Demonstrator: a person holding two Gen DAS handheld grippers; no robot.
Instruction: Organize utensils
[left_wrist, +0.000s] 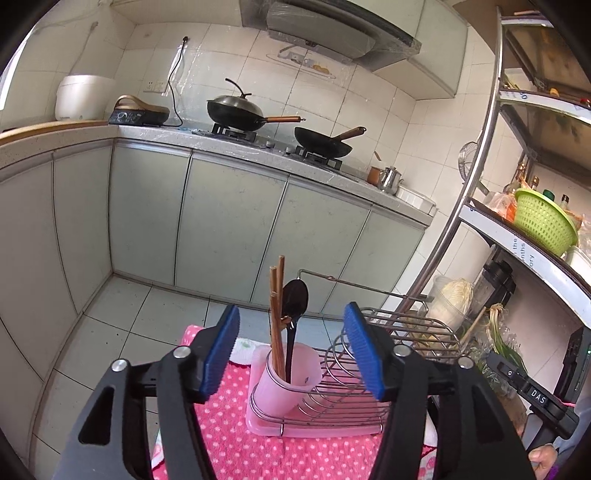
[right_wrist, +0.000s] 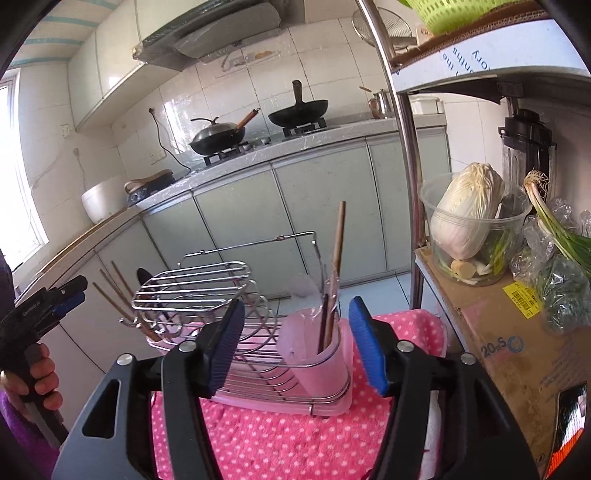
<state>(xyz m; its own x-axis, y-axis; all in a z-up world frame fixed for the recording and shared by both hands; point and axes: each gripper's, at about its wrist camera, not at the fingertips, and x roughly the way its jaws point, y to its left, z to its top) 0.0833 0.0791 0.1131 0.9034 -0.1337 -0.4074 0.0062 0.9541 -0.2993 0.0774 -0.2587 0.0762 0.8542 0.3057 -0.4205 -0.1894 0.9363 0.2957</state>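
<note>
Blue ribbed pads frame both views: our left gripper (left_wrist: 291, 350) stands with its jaws wide apart and nothing between the pads, and our right gripper (right_wrist: 297, 343) is spread the same way, gripping nothing. Beneath both lies a pink dotted towel (left_wrist: 236, 435), whose far edge drops off to the tiled floor (left_wrist: 122, 317).

On the towel sits a wire dish rack (left_wrist: 354, 373) on a pink tray (left_wrist: 314, 430). At its near left end, seen from our left wrist, a pink cup (left_wrist: 282, 380) holds wooden chopsticks (left_wrist: 276, 314) and a black spoon (left_wrist: 294, 306), all standing upright and leaning slightly. From our right wrist we see a second pink cup (right_wrist: 317, 354) at the other end of the rack, holding chopsticks (right_wrist: 338, 243) and a clear plastic spoon (right_wrist: 306, 291). The rack's raised wire handle (right_wrist: 258, 243) arches over the middle.

To the right, a steel shelf post (right_wrist: 402, 147) stands close beside the towel, with a cabbage (right_wrist: 469, 210) in a clear tub and green onions (right_wrist: 554, 225) on a cardboard box (right_wrist: 509, 332). That side is tight; the floor beyond lies open up to the cabinets (left_wrist: 229, 218), where two woks (left_wrist: 236, 110) rest on the stove.
</note>
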